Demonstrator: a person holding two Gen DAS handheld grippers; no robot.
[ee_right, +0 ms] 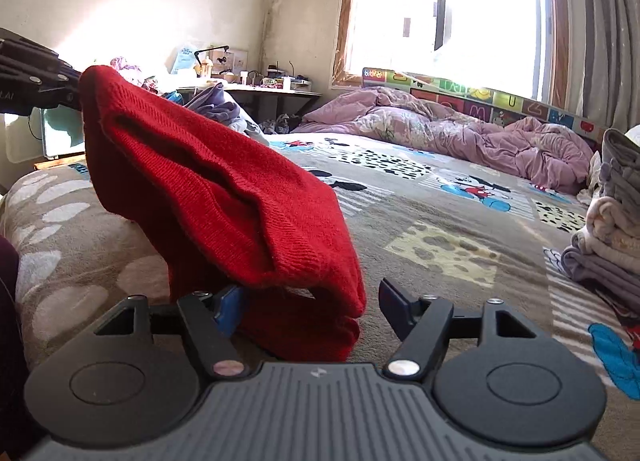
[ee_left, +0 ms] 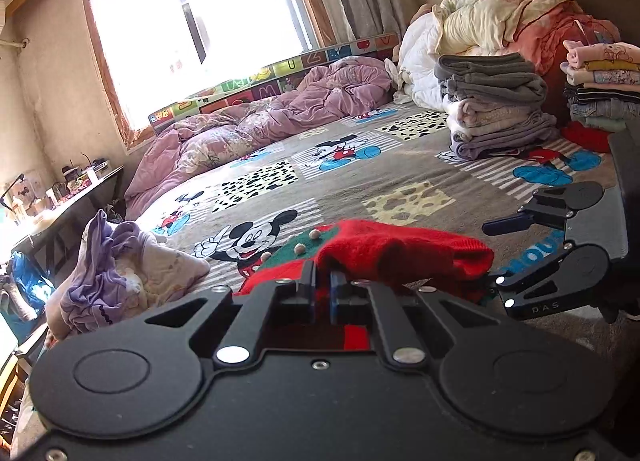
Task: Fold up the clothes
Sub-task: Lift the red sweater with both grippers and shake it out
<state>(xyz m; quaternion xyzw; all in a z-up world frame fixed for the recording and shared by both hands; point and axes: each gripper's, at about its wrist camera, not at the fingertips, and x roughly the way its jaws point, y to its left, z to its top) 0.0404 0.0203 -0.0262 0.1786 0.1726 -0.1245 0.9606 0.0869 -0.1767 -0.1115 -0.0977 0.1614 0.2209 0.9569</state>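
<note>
**Tongs: left pinched on the red knit, right open around its free end**

Left tongs (ee_left: 323, 281): jaws closed down to a thin slit, red knit garment (ee_left: 400, 253) nipped between the pads. Seen from the right wrist, the same tongs hold one end of the garment up in the air, and the cloth slopes down from there to the bed (ee_right: 440, 229).

Right tongs (ee_right: 312, 309): jaws apart, nothing gripped. The low, bunched end of the garment (ee_right: 224, 189) sits in the gap; the left-hand pad touches or nearly touches the knit, the right-hand pad stands clear of it.

Risks, as judged:
- The left grip looks like a small bite of loose knit. The weight of the hanging cloth could pull it out.
- If the right tongs close here, they may catch only the top layer of the bunched end, or several layers unevenly, and the fold would come out crooked.
- Lifting with only one end held lets the low end drag across the blanket and twist.

Position: garment directly ahead of both tongs. Stack of folded clothes (ee_left: 496, 109) well beyond, to the right of the left tongs. Crumpled lilac garment (ee_left: 116, 265) to their left.
</note>
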